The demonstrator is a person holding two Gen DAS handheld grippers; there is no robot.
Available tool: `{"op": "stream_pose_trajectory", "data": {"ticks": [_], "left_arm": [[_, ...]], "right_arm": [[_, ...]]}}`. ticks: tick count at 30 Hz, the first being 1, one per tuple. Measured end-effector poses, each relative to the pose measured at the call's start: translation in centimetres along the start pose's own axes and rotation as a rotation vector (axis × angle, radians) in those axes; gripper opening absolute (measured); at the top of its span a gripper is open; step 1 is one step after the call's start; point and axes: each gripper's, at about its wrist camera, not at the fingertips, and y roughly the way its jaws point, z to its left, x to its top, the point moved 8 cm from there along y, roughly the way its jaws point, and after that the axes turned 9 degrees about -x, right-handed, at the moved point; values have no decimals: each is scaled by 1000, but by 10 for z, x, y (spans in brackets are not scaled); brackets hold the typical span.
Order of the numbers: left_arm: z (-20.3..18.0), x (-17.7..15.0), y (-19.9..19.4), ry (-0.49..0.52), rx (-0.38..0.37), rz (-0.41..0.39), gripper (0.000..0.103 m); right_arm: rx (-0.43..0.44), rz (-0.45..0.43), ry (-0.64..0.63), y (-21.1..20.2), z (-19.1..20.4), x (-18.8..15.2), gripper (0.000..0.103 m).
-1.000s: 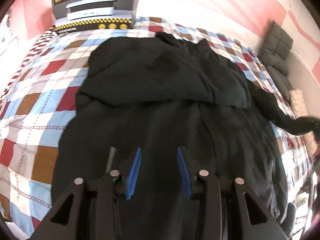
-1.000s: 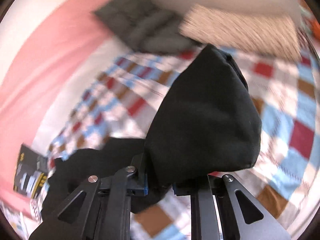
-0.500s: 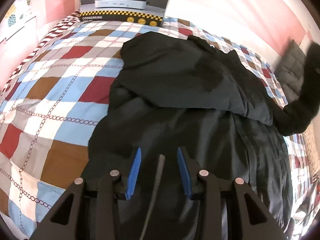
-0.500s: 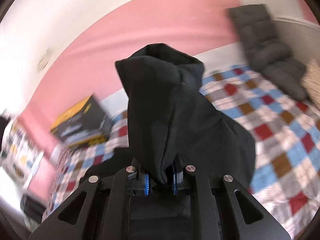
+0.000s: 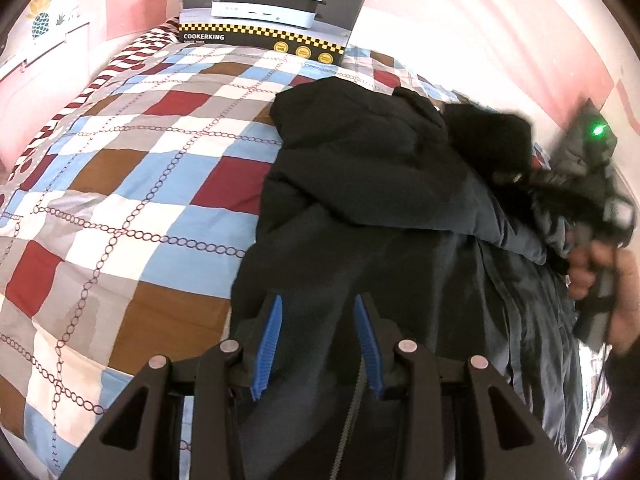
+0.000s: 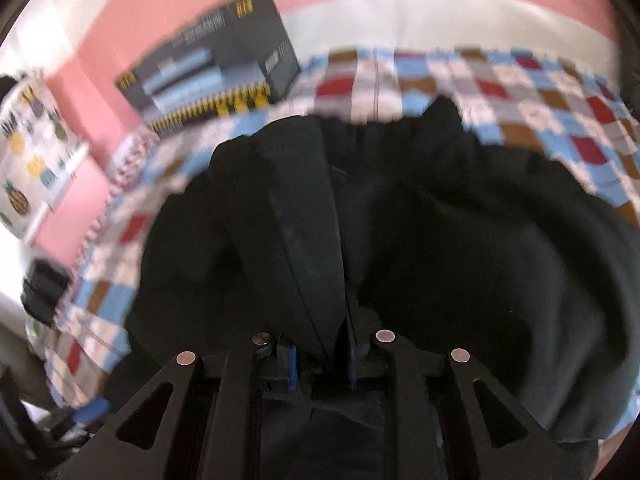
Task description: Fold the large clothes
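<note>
bright daylight, right view motion-blurred, fisheye bending edges, dark coat (image 5: pixel 380 200) detail lost.

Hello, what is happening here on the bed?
A person is folding a large black jacket spread on a checked patchwork quilt. The right gripper has a black sleeve between its blue pads and has brought it over the jacket's body; its jaws have just been opening a little. The left gripper is open above the jacket's lower part, holding nothing. A black appliance box stands at the quilt's far end.
</note>
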Motion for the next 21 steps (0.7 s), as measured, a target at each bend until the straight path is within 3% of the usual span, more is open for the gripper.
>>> {"op": "stream_pose_trajectory", "data": {"ticks": [3,5,6,7,11,13,18,20,21], "left_arm": [[2,3,-1,-8,-2,-4,40],[-1,8,0,-3,-4,-6,40],[-4,11,1,1,-9,-6,40],[-7,14,2,3,-14,-4,40],[-30,38,6,21,-57,-18,53],[-49,53,12,47,-97,-28,60],[-101,91,48,90,-201,5,65],[-119,108,68,112,-223,10,65],[-125,114,78,112,-226,12,65]], "right_arm": [[12,6,-11,2,-2,-7,27],[58,-4,-9,-8,0,-5,46],[123,-4,4,-17,2,-6,63],[167,-10,15,-25,4,-5,70],[222,-98,22,-67,-4,-8,70],[216,-137,67,-86,-27,-11,70],[49,-170,234,-97,-118,-27,70],[-6,-168,307,-98,-152,-35,63],[-35,-168,340,-99,-169,-38,54]]}}
